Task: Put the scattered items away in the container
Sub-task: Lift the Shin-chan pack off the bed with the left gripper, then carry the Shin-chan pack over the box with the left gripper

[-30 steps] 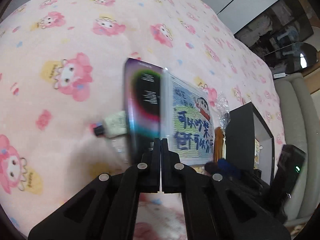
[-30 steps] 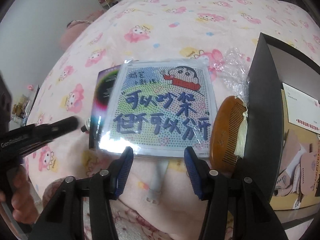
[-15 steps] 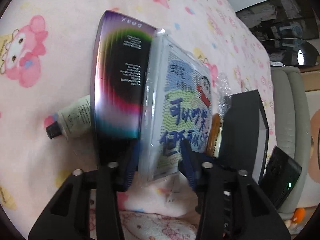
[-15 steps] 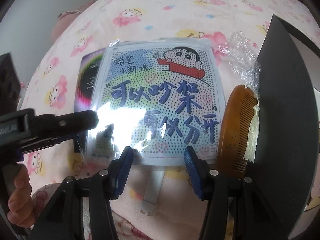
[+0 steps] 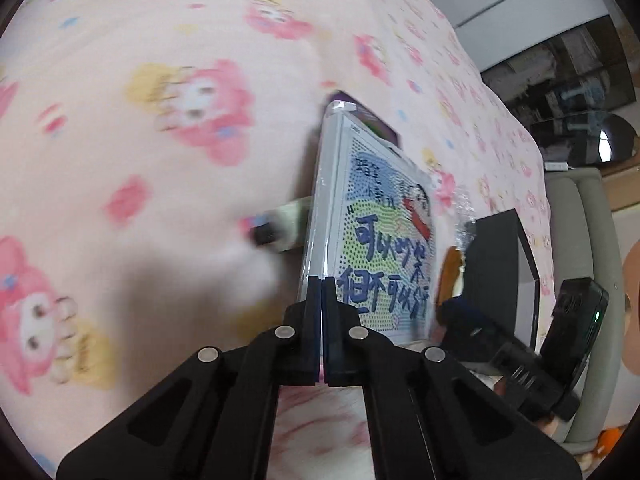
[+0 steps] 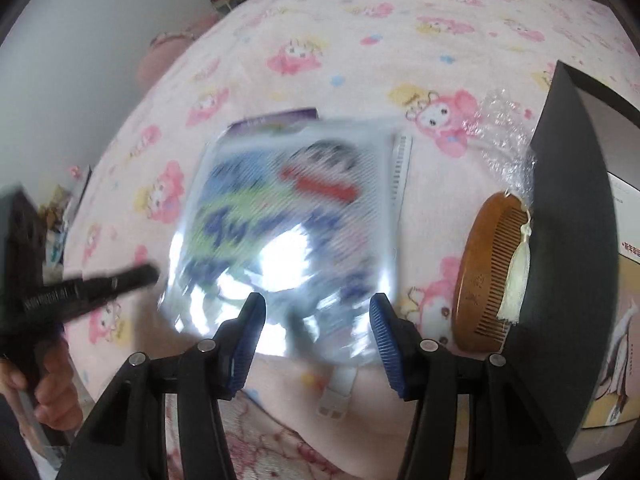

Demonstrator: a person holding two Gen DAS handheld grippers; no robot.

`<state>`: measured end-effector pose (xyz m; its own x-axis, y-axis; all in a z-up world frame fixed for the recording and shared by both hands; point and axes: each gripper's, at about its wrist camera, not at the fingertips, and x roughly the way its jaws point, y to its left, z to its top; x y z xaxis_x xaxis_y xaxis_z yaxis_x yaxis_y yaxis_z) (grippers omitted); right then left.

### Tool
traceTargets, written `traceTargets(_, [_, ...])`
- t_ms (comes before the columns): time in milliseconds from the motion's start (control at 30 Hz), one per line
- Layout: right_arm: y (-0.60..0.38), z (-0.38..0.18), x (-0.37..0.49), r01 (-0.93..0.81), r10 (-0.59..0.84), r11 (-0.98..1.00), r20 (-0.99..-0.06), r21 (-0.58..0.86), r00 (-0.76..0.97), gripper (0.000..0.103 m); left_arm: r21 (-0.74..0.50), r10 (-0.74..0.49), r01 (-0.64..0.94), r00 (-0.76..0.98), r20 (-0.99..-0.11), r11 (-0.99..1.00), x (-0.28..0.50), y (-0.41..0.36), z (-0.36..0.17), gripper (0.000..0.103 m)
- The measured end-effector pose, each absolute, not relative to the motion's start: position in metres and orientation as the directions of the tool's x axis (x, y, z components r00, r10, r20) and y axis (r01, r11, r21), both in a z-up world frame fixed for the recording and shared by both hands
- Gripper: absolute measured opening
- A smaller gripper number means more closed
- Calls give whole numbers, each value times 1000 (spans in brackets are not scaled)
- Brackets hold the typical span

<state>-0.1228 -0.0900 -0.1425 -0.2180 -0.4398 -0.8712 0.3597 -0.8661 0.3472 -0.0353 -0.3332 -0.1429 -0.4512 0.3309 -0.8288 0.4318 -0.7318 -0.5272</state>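
Note:
My left gripper [image 5: 321, 292] is shut on the near corner of a plastic-wrapped cartoon bead-art pack [image 5: 384, 248] and tilts its left edge up off the pink blanket. The pack shows blurred in the right wrist view [image 6: 288, 220], with my open, empty right gripper [image 6: 316, 320] just in front of its near edge. A purple box [image 5: 376, 122] lies under the pack. A small tube with a black cap [image 5: 276, 228] lies to its left. A wooden comb with a white tassel [image 6: 492, 280] leans beside the black container [image 6: 568, 240].
The bed is covered by a pink cartoon-print blanket [image 5: 160, 140]. Crumpled clear wrap [image 6: 504, 132] lies by the container's far corner. A white comb [image 6: 400, 164] peeks from under the pack. A white cable plug [image 6: 336, 396] lies near my right fingers. The container holds paper items [image 6: 624, 320].
My left gripper went from open around the pack's edge to shut on it and lifted that edge. The pack now moves and covers most of the purple box. The right gripper stayed open.

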Motion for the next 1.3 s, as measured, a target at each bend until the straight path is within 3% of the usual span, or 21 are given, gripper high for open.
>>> traceTargets(67, [-84,-143,-127,345,-437,-872,-870,347,-230,52,-534,346,423,-444,-826,-732,-29,-341,-146,1])
traceTargets(133, [-80,-147,-128,324,-405,-890,-881,320,-243,52,-521,356,400,-417,-836,-754,-34,-341,-150,25])
traceTargets(167, [-79,-151,-127,309,-382,-902,-891,302,-246,52,-509,350,393,-409,-843,-766,-37,-340,-152,49])
traceTargets(200, [-79,-157,-129,289,-359,-914,-901,285,-245,52,-500,340,385,-414,-845,-776,-42,-339,-152,57])
traceTargets(333, [-84,-175,-133,292,-356,-912,-909,288,-215,52,-465,294,353,-442,-848,-812,-58,-326,-152,53])
traceTargets(400, [-88,-179,-136,301,-378,-903,-902,308,-209,52,-440,264,357,-446,-855,-824,-64,-323,-155,31])
traceTargets(500, [-93,-184,-139,314,-480,-849,-868,424,-127,54,-403,225,367,-440,-869,-839,-70,-321,-156,24])
traceTargets(700, [-100,-176,-115,387,-531,-789,-847,477,-39,53,-376,208,363,-425,-881,-852,-49,-332,-151,24])
traceTargets(800, [-107,-178,-116,396,-498,-812,-863,430,-84,53,-429,264,383,-412,-872,-818,-49,-337,-165,27])
traceTargets(867, [-111,-184,-120,388,-484,-820,-872,421,-78,52,-402,239,388,-403,-883,-830,-51,-333,-165,28])
traceTargets(967, [-113,-173,-116,413,-471,-823,-874,389,-115,49,-368,199,368,-421,-885,-854,-47,-323,-148,28])
traceTargets(1300, [-59,-76,-100,427,-533,-816,-792,390,-296,49,-397,229,223,-535,-814,-890,-29,-262,-59,28])
